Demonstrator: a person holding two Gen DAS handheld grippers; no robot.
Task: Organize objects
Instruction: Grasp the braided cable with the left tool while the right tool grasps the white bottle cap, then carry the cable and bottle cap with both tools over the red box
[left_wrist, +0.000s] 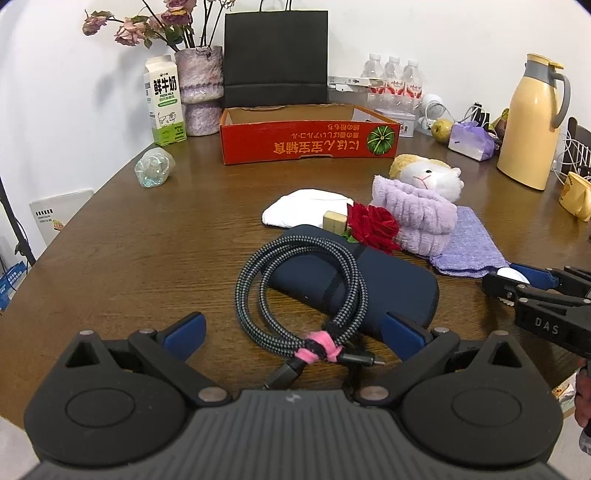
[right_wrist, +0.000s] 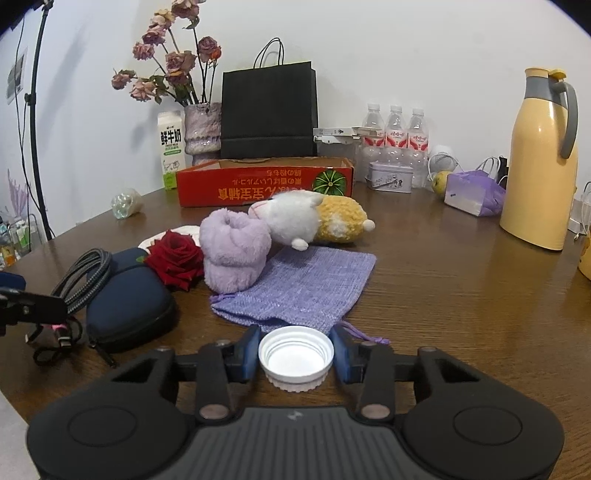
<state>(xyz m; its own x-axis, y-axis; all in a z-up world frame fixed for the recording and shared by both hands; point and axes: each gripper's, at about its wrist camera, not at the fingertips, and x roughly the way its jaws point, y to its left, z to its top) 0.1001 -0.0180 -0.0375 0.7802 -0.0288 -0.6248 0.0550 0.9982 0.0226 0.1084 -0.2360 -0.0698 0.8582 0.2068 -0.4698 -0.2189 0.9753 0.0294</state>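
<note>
My left gripper (left_wrist: 293, 332) is open, its blue pads either side of a coiled braided cable (left_wrist: 299, 291) tied with a pink strap, which lies partly on a dark blue case (left_wrist: 388, 288). My right gripper (right_wrist: 295, 350) is shut on a white cap (right_wrist: 295, 354) just above the table; it shows at the right of the left wrist view (left_wrist: 517, 278). A red rose (right_wrist: 177, 258), rolled purple towel (right_wrist: 232, 251), plush toy (right_wrist: 314, 218) and purple pouch (right_wrist: 306, 284) lie mid-table. A red cardboard tray (left_wrist: 306, 142) stands behind.
At the back stand a milk carton (left_wrist: 164, 103), a vase of dried flowers (left_wrist: 199, 88), a black paper bag (left_wrist: 275, 55), water bottles (right_wrist: 395, 136) and a yellow thermos (right_wrist: 543, 158). A folded white cloth (left_wrist: 306, 212), a wooden block (left_wrist: 334, 221) and a crushed bottle (left_wrist: 153, 166) lie on the table.
</note>
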